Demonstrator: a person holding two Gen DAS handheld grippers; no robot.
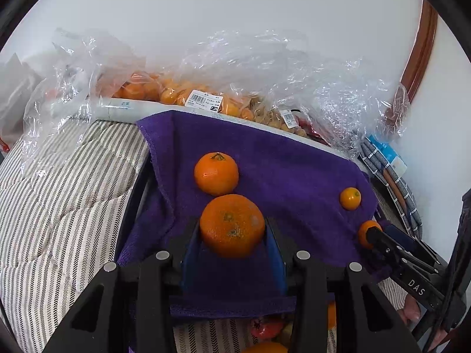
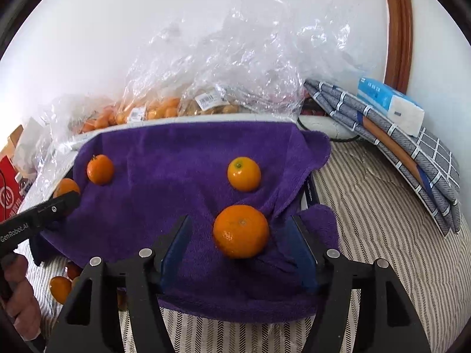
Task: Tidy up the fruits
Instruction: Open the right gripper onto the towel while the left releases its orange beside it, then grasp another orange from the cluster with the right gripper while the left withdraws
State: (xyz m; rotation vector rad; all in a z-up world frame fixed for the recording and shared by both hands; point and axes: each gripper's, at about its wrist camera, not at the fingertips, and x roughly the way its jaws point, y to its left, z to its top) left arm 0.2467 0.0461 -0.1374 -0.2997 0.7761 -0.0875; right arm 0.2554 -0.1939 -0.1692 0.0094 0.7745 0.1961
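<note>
A purple towel (image 1: 294,170) (image 2: 176,161) is spread over a raised surface on striped bedding. My left gripper (image 1: 232,223) is shut on a large orange (image 1: 232,235), its blue pads pressing both sides. A second orange (image 1: 216,173) lies just beyond it, touching it. A small orange (image 1: 350,198) rests near the towel's right edge. My right gripper (image 2: 240,220) stands open around another orange (image 2: 240,231), with gaps on both sides of the fruit. Farther on the towel lie a small orange (image 2: 243,173) and one at the left (image 2: 100,169).
Clear plastic bags of oranges (image 1: 176,94) (image 2: 153,108) and other fruit line the back against a white wall. Folded grey cloth (image 2: 397,147) and a tissue pack (image 2: 391,104) lie at the right. More fruit (image 1: 265,328) sits below the towel's near edge. A hand (image 2: 20,294) holds the left gripper.
</note>
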